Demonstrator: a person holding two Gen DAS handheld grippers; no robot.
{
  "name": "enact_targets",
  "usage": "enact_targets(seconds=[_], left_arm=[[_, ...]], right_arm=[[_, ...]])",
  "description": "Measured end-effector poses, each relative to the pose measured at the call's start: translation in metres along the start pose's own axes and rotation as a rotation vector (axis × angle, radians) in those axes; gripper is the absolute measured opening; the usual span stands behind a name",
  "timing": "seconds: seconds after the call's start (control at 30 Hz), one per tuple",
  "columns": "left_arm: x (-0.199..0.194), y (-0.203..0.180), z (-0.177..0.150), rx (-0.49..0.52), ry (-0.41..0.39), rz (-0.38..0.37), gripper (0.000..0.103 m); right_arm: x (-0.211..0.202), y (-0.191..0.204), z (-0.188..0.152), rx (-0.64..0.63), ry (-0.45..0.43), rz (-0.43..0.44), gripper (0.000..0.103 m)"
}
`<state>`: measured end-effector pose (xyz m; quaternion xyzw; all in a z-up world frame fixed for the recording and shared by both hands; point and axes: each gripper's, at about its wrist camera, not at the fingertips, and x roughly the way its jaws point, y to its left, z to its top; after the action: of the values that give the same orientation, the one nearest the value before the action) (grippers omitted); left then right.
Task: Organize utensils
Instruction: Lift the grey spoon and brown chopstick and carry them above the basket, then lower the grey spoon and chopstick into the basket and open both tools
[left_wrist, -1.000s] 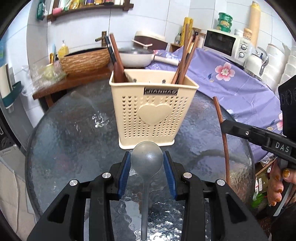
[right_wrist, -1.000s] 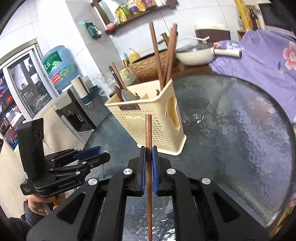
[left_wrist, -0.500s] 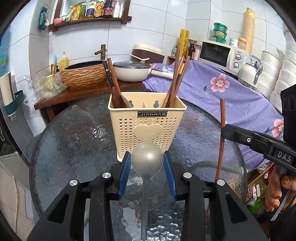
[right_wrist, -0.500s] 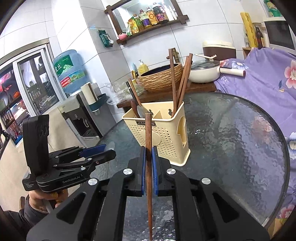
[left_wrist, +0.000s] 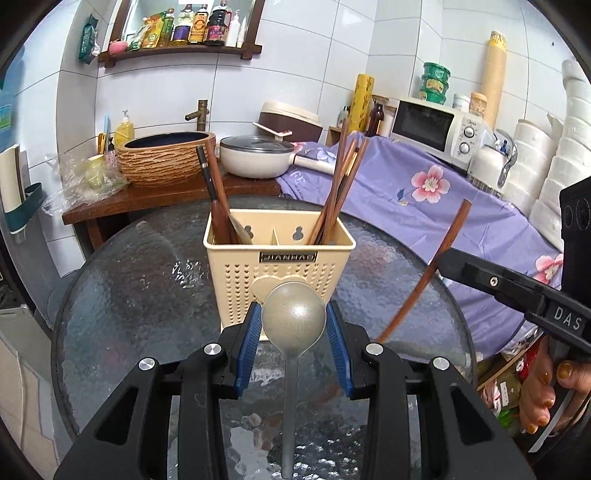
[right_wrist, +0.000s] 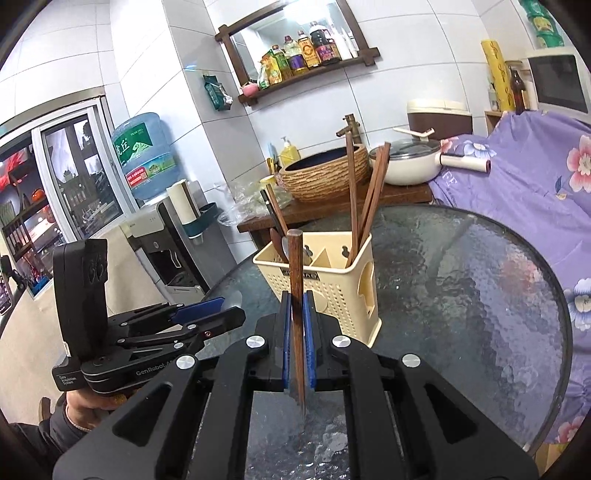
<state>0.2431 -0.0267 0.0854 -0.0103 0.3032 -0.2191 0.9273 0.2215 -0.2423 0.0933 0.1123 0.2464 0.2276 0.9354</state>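
A cream perforated utensil holder (left_wrist: 277, 273) stands on the round glass table (left_wrist: 129, 295). Its right compartment holds several brown chopsticks (left_wrist: 338, 192), and its left one holds dark wooden utensils (left_wrist: 218, 206). In front of the holder and above the table, my left gripper (left_wrist: 293, 310) is shut on the bowl of a grey spoon (left_wrist: 289, 398), whose handle points back toward the camera. My right gripper (right_wrist: 296, 302) is shut on a single brown chopstick (right_wrist: 295, 258) that stands nearly upright, to the right of the holder. The holder (right_wrist: 343, 291) shows just beyond the chopstick's tip.
A wooden bench behind the table carries a woven basin (left_wrist: 166, 158) and a white lidded pan (left_wrist: 258, 158). A purple floral cloth (left_wrist: 424, 192) covers the counter on the right, with a microwave (left_wrist: 432, 129) on it. A water dispenser (right_wrist: 147, 162) stands at the left.
Both grippers have risen with the spoon and the chopstick still held. The holder now sits lower and smaller in both views. The held chopstick has tilted, top end to the right, in the left view.
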Motion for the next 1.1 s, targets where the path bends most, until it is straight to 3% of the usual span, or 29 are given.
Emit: enact_targets(seconds=[0.33,0.73,0.9,1.1], left_arm=[[-0.009,0.005,0.030,-0.029,-0.054,-0.007,0.035],[-0.022,0.014,0.125,-0.116,-0.241,0.014,0.035],[-0.013,0.017,0.154,-0.138,-0.324,0.040,0.035],[0.024,0.015,0.153,-0.122,-0.378,0.071,0.035]], right_arm=[[-0.006,0.018,0.033,-0.069,-0.030,-0.008,0.007],[-0.008,0.041,0.117,-0.108,-0.065,-0.004,0.007],[-0.009,0.049,0.155,-0.153,-0.136,-0.056,0.007],[0.015,0.039,0.171,-0.151,-0.172,-0.098,0.007]])
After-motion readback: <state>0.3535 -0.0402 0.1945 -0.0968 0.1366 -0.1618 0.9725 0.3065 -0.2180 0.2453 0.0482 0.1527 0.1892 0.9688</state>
